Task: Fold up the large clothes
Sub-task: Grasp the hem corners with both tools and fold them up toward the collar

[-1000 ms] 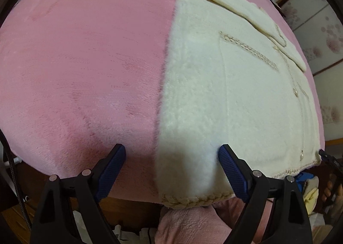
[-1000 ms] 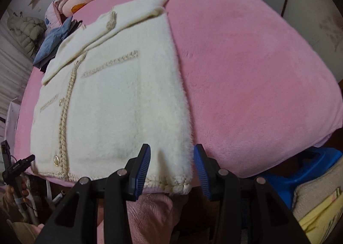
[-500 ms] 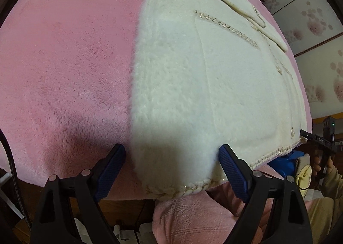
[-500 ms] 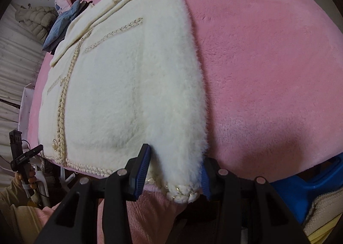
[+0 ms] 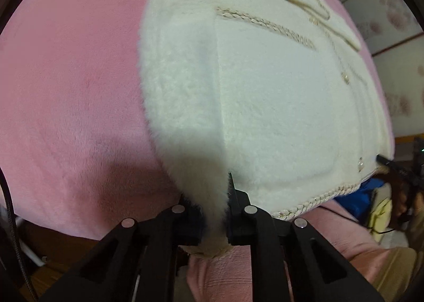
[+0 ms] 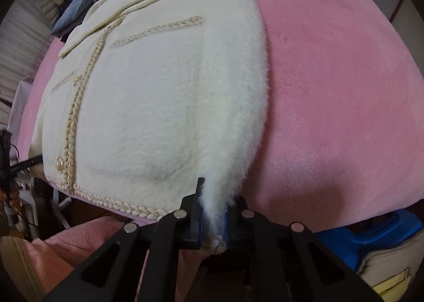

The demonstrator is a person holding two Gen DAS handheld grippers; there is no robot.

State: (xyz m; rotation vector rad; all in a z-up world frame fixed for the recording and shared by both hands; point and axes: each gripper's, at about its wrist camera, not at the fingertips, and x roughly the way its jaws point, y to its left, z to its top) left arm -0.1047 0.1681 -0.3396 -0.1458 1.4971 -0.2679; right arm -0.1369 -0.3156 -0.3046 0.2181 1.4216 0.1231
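A cream fluffy jacket (image 5: 278,95) with braided gold trim, buttons and a collar lies flat on a pink plush blanket (image 5: 69,84). It also shows in the right wrist view (image 6: 159,105) on the same blanket (image 6: 331,95). My left gripper (image 5: 214,209) is shut on the jacket's near left hem corner. My right gripper (image 6: 213,218) is shut on the near right hem corner. The pinched fleece bunches up between each pair of blue pads. The sleeves are hidden.
The blanket's near edge drops off just behind both grippers. A blue denim garment (image 6: 79,5) and folded bedding lie at the far left of the bed. A blue plastic box (image 6: 371,233) sits below the bed edge on the right. Papered wall panels (image 5: 392,18) stand at the right.
Both grippers moved forward onto the hem corners and closed on them. A second ago both were open and just short of the hem.
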